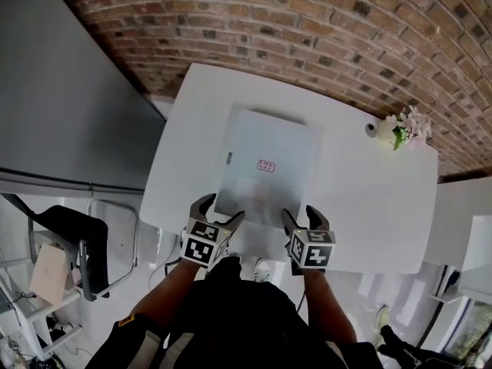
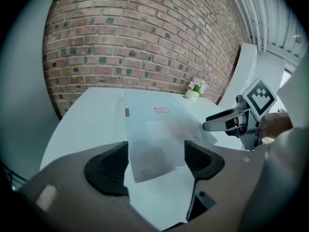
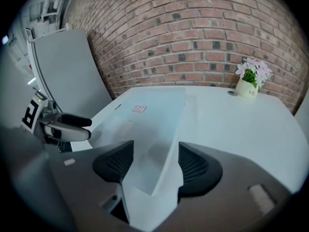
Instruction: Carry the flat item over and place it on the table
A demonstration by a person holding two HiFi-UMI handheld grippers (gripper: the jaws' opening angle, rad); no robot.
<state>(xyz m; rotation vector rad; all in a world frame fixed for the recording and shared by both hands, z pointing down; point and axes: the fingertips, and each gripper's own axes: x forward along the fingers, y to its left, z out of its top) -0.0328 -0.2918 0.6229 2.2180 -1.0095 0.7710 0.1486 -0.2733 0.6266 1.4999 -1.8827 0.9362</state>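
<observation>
A flat, pale translucent sheet (image 1: 265,167) with a small red label lies on the white table (image 1: 369,198), its near edge at the table's front. My left gripper (image 1: 221,210) stands at the sheet's near left corner, jaws apart. In the left gripper view the corner of the sheet (image 2: 154,124) lies between the pads of the left gripper (image 2: 157,161) without being pressed. My right gripper (image 1: 300,214) stands at the near right corner, also open; in the right gripper view the sheet (image 3: 149,124) runs between the pads of the right gripper (image 3: 154,166).
A small white pot of pink flowers (image 1: 396,129) stands at the table's far right corner. A brick wall (image 1: 307,29) runs behind the table. A grey panel (image 1: 61,91) stands to the left, with a dark chair (image 1: 73,244) below it.
</observation>
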